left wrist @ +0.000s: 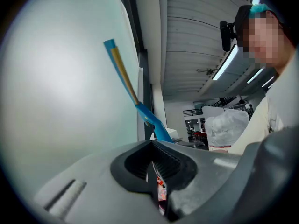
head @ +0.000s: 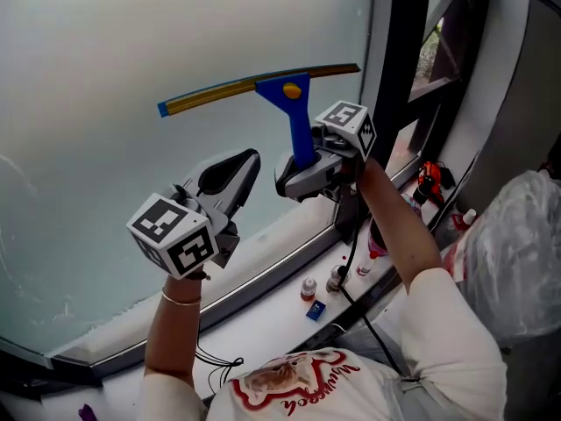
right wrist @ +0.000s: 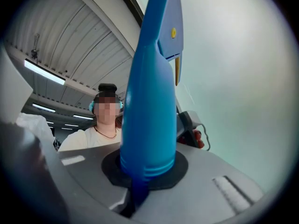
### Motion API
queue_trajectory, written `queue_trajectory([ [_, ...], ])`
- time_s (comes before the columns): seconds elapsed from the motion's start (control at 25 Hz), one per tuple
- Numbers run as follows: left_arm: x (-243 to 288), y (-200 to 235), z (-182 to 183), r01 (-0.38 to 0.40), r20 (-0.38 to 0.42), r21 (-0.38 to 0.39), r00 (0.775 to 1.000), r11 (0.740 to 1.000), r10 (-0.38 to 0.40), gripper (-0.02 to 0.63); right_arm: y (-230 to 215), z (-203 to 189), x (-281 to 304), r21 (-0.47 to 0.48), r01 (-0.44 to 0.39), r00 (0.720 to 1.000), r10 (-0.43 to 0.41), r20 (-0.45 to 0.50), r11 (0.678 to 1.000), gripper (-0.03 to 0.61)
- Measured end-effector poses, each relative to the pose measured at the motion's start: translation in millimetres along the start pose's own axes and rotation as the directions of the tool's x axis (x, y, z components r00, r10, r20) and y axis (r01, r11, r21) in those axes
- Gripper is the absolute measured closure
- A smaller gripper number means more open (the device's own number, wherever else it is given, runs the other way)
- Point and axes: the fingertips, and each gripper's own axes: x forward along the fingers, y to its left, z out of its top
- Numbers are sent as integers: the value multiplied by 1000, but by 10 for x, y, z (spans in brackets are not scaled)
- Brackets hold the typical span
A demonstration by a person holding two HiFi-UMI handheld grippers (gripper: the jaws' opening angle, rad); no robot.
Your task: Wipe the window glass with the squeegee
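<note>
R gripper (head: 304, 170) clamps squeegee (head: 290, 90); L gripper (head: 242, 168) jaws closed, per left gripper view only.

We hold both forearms raised. Our left gripper (head: 246, 166) has its jaws closed together with nothing between them. Our right gripper (head: 305, 167) has its jaws clamped on the squeegee (head: 298, 121) handle.

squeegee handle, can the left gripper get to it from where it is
Probably yes: nothing lies between the left gripper and the squeegee handle, though the right gripper clamps its base.
</note>
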Motion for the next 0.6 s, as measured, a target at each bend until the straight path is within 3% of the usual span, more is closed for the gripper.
queue_trajectory([
  [0.12, 275, 56, 197, 36, 22, 12, 999, 999, -36, 614, -23, 243, -207, -7, 15, 999, -15, -33, 1000, 549],
  [0.32, 658, 205, 399, 87, 36, -54, 996, 995, -85, 614, 34, 563, -462, -33, -14, 998, 12, -61, 999, 551],
  [0.6, 984, 412, 574, 66, 5, -40, 998, 997, -66, 614, 23, 881, -852, -30, 60, 991, -63, -121, 998, 551],
])
